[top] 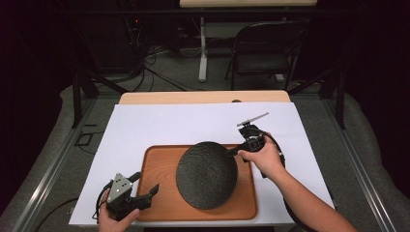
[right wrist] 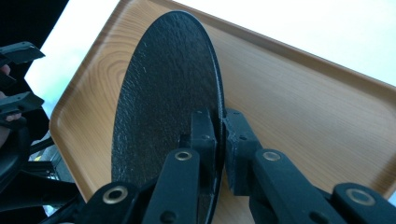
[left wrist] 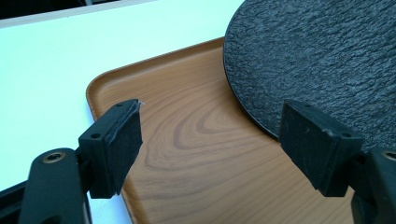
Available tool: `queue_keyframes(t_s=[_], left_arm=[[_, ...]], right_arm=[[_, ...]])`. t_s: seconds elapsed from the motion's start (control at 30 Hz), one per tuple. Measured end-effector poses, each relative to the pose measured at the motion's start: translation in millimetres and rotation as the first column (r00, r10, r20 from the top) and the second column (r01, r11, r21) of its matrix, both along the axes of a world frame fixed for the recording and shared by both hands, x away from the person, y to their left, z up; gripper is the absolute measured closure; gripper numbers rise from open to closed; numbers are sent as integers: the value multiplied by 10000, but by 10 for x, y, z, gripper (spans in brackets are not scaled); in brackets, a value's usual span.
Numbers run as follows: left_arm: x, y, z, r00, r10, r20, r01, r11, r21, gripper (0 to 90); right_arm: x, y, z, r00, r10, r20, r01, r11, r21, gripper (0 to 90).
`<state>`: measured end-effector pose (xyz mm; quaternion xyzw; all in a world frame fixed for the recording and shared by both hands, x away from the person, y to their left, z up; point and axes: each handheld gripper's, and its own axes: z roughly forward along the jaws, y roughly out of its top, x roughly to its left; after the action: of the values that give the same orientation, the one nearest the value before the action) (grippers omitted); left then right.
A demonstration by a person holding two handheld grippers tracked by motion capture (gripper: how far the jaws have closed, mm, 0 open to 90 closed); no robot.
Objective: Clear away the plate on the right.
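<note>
- Table [top: 145,98]: light wood top, visible as a strip along the far edge; small dark round spot [top: 236,101] near the middle of that strip.
- White sheet [top: 193,123] lies flat on the table and covers nearly all of it, out to the near edge.
- Wooden tray [top: 157,166] sits directly on the sheet, toward the near side, roughly centred; rounded corners, low raised rim, wood-grain face.
- Sheet shows bare on the left, right and far sides of the tray.
</note>
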<state>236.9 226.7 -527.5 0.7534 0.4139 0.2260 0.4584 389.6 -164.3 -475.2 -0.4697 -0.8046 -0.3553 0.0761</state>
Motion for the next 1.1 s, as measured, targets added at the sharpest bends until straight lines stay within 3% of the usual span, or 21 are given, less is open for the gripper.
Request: queue_keyframes(t_s=[0.83, 1.1], left_arm=[[16, -10, -3, 10000, -24, -27, 25, 9999, 135, 218], [18, -14, -8, 10000, -40, -62, 40, 9999, 109, 218]], right_arm=[[7, -128, -186, 9984, -390, -401, 395, 9992, 98, 809], [17, -196, -336, 9949, -691, -738, 697, 9976, 57, 785]])
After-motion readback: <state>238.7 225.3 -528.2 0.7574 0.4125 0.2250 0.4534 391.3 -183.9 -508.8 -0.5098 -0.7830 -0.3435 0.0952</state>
